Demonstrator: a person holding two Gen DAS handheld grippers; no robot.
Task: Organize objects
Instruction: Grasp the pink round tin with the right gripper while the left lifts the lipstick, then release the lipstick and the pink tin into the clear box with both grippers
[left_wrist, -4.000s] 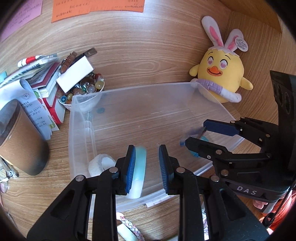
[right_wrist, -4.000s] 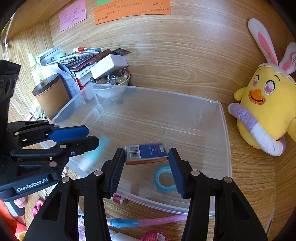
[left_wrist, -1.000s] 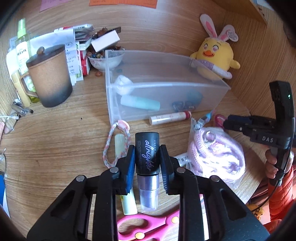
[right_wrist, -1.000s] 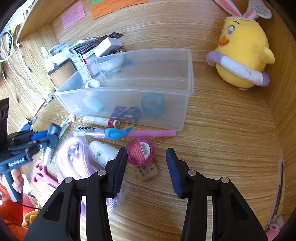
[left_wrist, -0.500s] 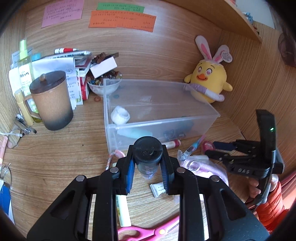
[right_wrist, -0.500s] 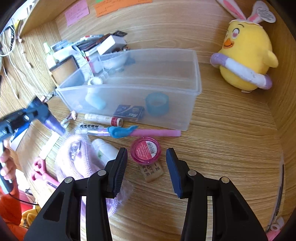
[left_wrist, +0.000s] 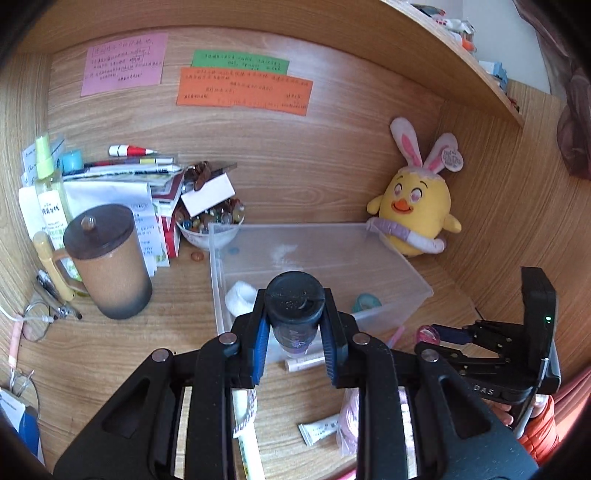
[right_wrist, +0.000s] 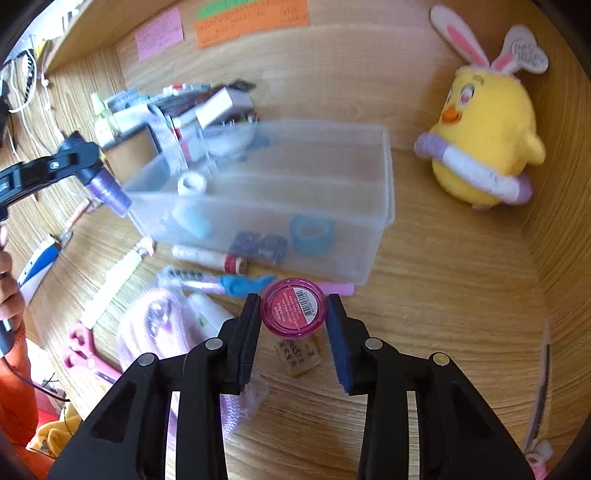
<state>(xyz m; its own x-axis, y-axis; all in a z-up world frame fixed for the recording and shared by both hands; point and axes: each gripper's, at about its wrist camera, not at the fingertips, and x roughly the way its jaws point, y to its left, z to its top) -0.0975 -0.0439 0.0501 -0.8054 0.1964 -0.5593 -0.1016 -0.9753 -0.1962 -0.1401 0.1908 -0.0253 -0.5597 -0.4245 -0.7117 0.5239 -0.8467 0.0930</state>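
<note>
Bin (right_wrist: 373, 206) holds a tape roll (right_wrist: 312, 233), box, white roll. Left gripper (left_wrist: 295, 334) clamps a bottle (left_wrist: 294, 308) above bin's near edge; right gripper (right_wrist: 293, 326) is closing on a pink jar (right_wrist: 293, 309), pads touching. Tube (right_wrist: 208, 257), scissors (right_wrist: 83, 350), bag still out

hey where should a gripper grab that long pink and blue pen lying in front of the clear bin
Probably from above, across its thin pink shaft, on the pink and blue pen right of the bulky blue figure. It lies flat beside the clear bin, so side access is tight.
</note>
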